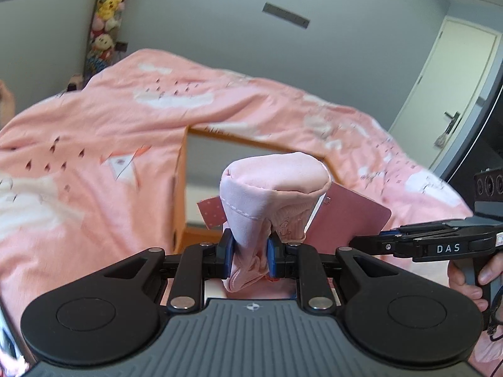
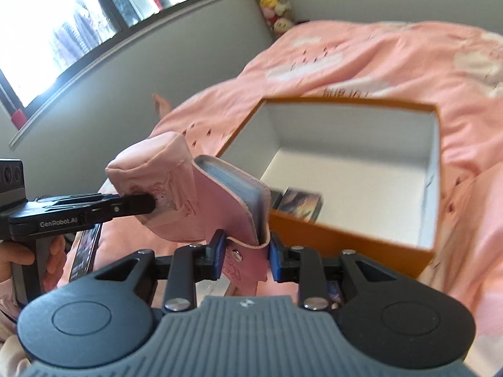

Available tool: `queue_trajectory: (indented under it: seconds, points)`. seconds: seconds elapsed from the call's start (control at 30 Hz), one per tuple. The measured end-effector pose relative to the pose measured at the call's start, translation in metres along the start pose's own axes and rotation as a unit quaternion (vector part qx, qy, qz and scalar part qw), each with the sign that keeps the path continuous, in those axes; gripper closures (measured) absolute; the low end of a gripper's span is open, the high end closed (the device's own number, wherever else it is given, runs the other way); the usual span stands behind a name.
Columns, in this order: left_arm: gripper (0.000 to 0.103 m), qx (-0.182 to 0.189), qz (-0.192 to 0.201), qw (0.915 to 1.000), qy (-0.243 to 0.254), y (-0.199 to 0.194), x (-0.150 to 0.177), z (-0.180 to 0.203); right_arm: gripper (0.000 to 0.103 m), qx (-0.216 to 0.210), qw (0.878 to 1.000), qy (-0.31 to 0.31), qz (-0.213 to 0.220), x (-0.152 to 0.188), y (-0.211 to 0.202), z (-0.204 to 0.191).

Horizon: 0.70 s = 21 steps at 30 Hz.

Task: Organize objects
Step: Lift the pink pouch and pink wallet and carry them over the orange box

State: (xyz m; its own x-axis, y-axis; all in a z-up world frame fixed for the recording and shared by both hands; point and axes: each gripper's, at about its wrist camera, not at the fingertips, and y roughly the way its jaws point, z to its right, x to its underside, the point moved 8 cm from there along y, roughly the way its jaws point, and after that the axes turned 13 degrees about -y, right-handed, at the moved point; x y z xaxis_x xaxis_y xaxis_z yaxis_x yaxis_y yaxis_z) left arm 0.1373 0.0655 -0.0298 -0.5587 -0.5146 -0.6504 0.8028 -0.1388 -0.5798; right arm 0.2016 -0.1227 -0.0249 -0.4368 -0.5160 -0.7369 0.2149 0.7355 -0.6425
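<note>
Above the bed (image 1: 94, 119), left fingers (image 1: 250, 251) clamped a soft, light pouch (image 1: 270, 188); right fingers (image 2: 242, 254) pinched its stiffer notebook (image 2: 232, 201).

Soft matt pink cloth pouch (image 1: 273, 188), stitched along its seams; smooth pink leather-like notebook cover (image 2: 232, 207) with a shiny metal snap and paper page edges; orange cardboard box (image 2: 345, 238), plain matt white inside; printed cotton-like pink bedspread (image 1: 94, 125), slightly creased; matt black plastic gripper arms, ribbed grey body, bright metal rivets
</note>
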Motion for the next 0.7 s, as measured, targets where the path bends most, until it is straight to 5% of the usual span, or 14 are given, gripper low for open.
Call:
queue_trajectory:
  seconds: [0.4,0.7]
  points:
    - [0.080,0.019,0.021,0.9995,0.011,0.037,-0.054,0.026,0.073,0.040,0.998,0.006,0.058,-0.053,-0.017,0.038]
    - [0.080,0.001,-0.065,0.9976,0.024,0.094,-0.075,0.007,0.073,0.028,0.999,0.042,0.006,-0.065,0.048,0.082]
